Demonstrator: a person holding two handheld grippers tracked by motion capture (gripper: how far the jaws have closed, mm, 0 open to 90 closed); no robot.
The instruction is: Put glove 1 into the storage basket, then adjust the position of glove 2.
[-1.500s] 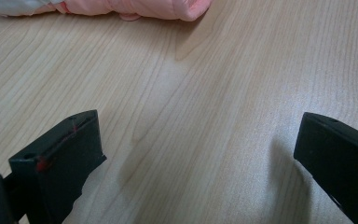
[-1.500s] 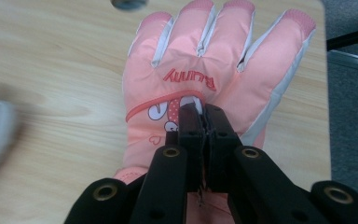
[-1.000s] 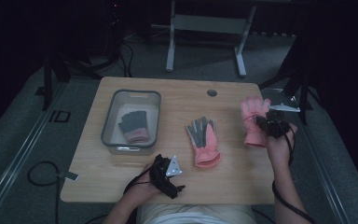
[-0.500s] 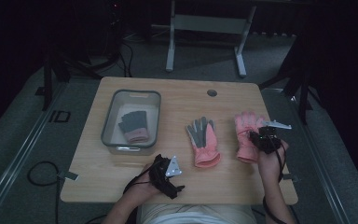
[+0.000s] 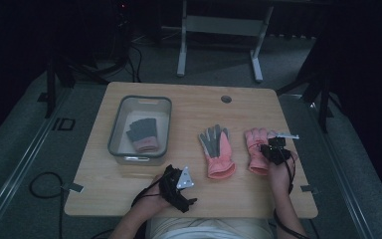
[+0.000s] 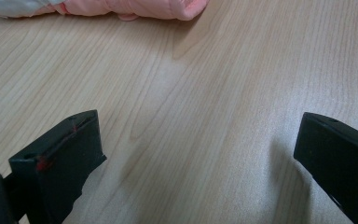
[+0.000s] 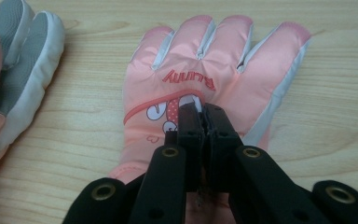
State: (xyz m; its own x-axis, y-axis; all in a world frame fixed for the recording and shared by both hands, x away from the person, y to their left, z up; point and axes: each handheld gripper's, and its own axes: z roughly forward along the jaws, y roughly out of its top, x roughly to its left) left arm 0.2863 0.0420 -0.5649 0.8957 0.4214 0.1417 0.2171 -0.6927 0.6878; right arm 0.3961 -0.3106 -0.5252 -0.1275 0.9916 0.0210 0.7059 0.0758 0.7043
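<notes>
Pinching pink glove (image 7: 205,88) w/ right claw (image 7: 204,114) on table (image 5: 189,119); left claw (image 6: 191,154) open, idle.

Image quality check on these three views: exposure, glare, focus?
High view: dim, the floor around the light wooden table almost black, colours muted. Left gripper view: bright, with a pale sheen on the wood grain and soft shadows beside the black jaws; pink glove cuff at top slightly soft. Right gripper view: evenly lit, the pink glove with red lettering is sharp, the right gripper close and a little blurred.
</notes>
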